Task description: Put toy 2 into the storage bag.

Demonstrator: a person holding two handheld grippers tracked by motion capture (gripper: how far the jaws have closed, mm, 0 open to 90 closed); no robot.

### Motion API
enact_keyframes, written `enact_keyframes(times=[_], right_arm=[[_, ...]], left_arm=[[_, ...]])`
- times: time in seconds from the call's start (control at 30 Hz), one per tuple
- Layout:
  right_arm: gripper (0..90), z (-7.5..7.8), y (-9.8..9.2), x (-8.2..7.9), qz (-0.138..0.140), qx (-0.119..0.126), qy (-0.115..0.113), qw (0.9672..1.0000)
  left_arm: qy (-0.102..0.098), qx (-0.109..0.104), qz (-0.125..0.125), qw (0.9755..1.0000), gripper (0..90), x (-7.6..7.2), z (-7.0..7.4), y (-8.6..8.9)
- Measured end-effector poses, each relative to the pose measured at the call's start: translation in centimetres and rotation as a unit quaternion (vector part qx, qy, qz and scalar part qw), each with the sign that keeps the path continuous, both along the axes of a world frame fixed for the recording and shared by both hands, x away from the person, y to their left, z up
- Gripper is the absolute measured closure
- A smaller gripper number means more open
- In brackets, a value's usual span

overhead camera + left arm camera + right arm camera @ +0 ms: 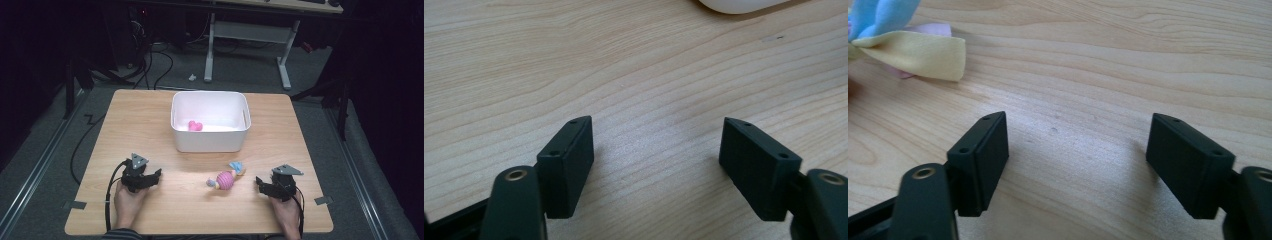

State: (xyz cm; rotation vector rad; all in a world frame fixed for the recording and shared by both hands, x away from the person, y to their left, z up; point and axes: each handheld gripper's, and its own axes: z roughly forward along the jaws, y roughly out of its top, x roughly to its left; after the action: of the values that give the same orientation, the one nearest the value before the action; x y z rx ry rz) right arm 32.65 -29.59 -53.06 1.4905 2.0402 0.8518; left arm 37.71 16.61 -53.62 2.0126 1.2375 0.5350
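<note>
Wooden desk (150, 125) carries both hands low near its front edge; left tool (159, 174) and right tool (259, 181) gape empty, flanking the plush toy (225, 179).

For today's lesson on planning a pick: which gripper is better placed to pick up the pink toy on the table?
The right gripper: the pink toy lies nearer it, its cloth end beside the open jaws in the right gripper view. The left gripper is farther away.

White bin (210, 140) holding pink toy (195, 126), wooden table (145, 115), white desk frame (250, 35)
</note>
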Motion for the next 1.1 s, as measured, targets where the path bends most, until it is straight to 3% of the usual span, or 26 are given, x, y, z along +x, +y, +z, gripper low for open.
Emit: enact_keyframes(times=[0.33,0.53,0.8,0.87,1.0,1.1], right_arm=[[33.7,0.7,1.0,-1.5,0.038,0.012,-0.015,0.9991],[34.0,2.1,2.0,-2.6,0.077,0.017,-0.025,0.9966],[33.0,3.1,3.3,-3.1,0.109,0.023,-0.028,0.9933],[32.6,3.6,4.2,-3.2,0.129,0.009,-0.029,0.9911],[32.2,4.1,5.0,-3.2,0.147,0.011,-0.029,0.9886],[32.2,4.7,6.0,-3.0,0.171,0.025,-0.036,0.9842]], left_arm=[[0.001,0.003,0.001,1.0000,28.1,0.0,0.0,-0.1],[0.001,0.003,0.000,1.0000,27.8,0.0,0.0,-0.1],[0.001,0.003,0.000,1.0000,27.6,0.0,0.0,-0.1],[0.001,0.003,0.000,1.0000,27.7,0.0,0.0,-0.1],[0.001,0.003,0.000,1.0000,27.7,0.0,0.0,-0.1],[0.001,0.003,0.000,1.0000,27.6,0.0,0.0,-0.1]])
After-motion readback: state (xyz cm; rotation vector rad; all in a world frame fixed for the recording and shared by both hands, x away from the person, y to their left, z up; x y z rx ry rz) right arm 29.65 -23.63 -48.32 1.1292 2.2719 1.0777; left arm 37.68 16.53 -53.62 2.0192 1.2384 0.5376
